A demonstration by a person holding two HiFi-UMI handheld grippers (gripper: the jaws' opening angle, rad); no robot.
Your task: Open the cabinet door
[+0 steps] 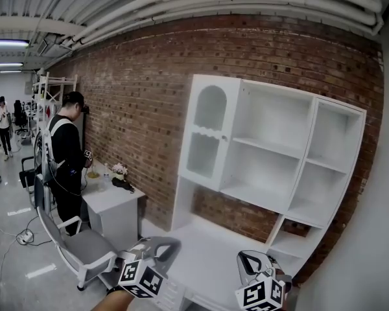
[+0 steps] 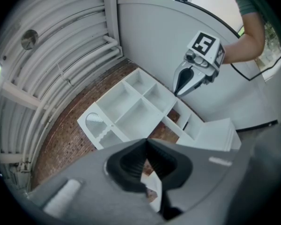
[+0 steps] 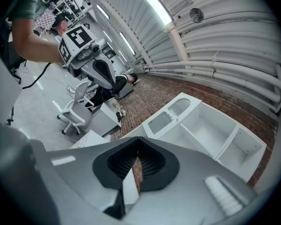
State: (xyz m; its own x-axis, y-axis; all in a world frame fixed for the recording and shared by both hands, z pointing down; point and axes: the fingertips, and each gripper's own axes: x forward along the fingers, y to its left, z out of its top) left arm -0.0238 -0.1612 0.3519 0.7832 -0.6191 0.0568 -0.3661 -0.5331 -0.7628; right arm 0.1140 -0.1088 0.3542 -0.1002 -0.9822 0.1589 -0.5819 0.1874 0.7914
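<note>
Red brick wall [image 1: 149,89] formed the backdrop. Against it stood a white open-shelved cabinet unit [image 1: 272,154], set above a white desk top [image 1: 207,254]. The white cabinet door with an arched glazed panel [image 1: 206,135] occupied the unit's left end and covered that compartment; neither gripper touched it. Left of the unit were a person in a black top [image 1: 66,154], a grey office chair [image 1: 78,245] and a small white side table [image 1: 113,203] carrying a pale flower arrangement [image 1: 120,170]. The 2 grey hand-held grippers sat low in the head view, over the desk top and well apart from the door. The left gripper [image 1: 162,248] had its jaws closed tip to tip with nothing between them. The right gripper [image 1: 253,261] was likewise fully closed and empty.
</note>
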